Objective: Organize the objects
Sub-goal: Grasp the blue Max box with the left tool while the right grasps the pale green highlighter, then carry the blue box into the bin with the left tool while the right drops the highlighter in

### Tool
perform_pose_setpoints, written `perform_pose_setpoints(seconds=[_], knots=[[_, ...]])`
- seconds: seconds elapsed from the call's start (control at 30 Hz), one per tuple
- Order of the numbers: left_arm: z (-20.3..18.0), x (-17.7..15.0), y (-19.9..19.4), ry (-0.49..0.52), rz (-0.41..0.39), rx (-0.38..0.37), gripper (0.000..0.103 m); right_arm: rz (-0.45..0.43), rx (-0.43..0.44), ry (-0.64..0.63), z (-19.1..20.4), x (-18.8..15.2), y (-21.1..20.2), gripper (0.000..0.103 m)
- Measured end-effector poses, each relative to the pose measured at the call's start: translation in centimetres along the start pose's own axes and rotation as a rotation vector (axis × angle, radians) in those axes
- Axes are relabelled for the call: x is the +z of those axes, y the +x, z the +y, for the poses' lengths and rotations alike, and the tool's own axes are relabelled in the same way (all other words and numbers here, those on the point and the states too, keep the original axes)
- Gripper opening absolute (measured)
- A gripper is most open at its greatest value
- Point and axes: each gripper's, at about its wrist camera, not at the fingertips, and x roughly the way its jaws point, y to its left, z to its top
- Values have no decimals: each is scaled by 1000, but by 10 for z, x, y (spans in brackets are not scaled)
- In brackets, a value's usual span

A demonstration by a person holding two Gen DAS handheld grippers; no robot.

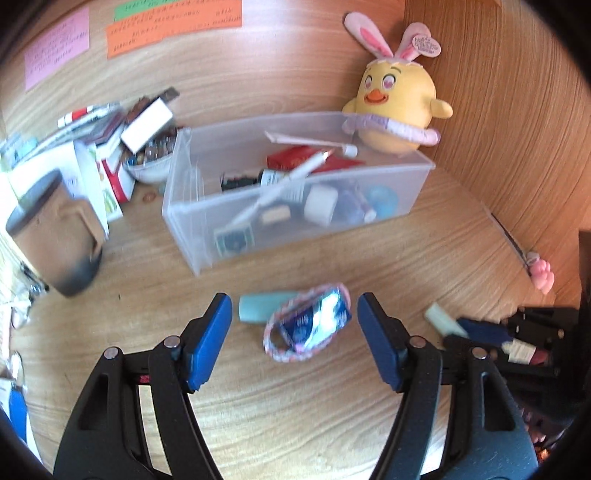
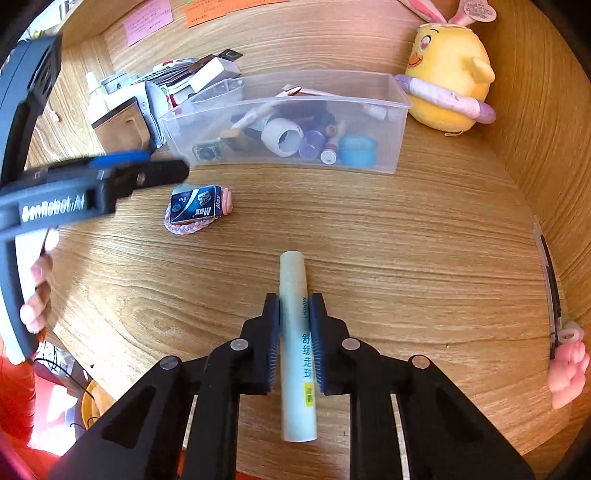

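A clear plastic bin holding pens, tubes and small items stands on the wooden desk; it also shows in the right wrist view. A blue "Max" box lies on a pink braided band with a teal tube behind it. My left gripper is open, its jaws on either side of the box, just short of it. My right gripper is shut on a pale green tube and holds it over the desk. The box also shows in the right wrist view.
A yellow chick plush sits behind the bin at the right. A brown mug, boxes and papers crowd the left. A pink paw toy lies by the curved wooden wall. Sticky notes hang at the back.
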Motion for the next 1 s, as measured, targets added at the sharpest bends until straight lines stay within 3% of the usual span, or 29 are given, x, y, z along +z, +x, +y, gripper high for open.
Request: perform_pose_setpoints(seconds=[0.13, 0.23, 0.67, 0.8, 1.0], knots=[[-1, -13, 8, -11, 35, -17, 69, -7, -15, -11, -2, 5, 5, 14], [-5, -17, 15, -4, 52, -23, 56, -9, -22, -17, -4, 11, 9, 14], [-25, -7, 43, 55, 110, -33, 55, -8, -20, -36, -7, 27, 20, 14], [-23, -8, 44, 53, 103, -16, 48, 5, -11, -20, -11, 27, 19, 15], [-27, -11, 36, 75, 73, 3, 48, -14, 1, -11, -18, 22, 15, 16]])
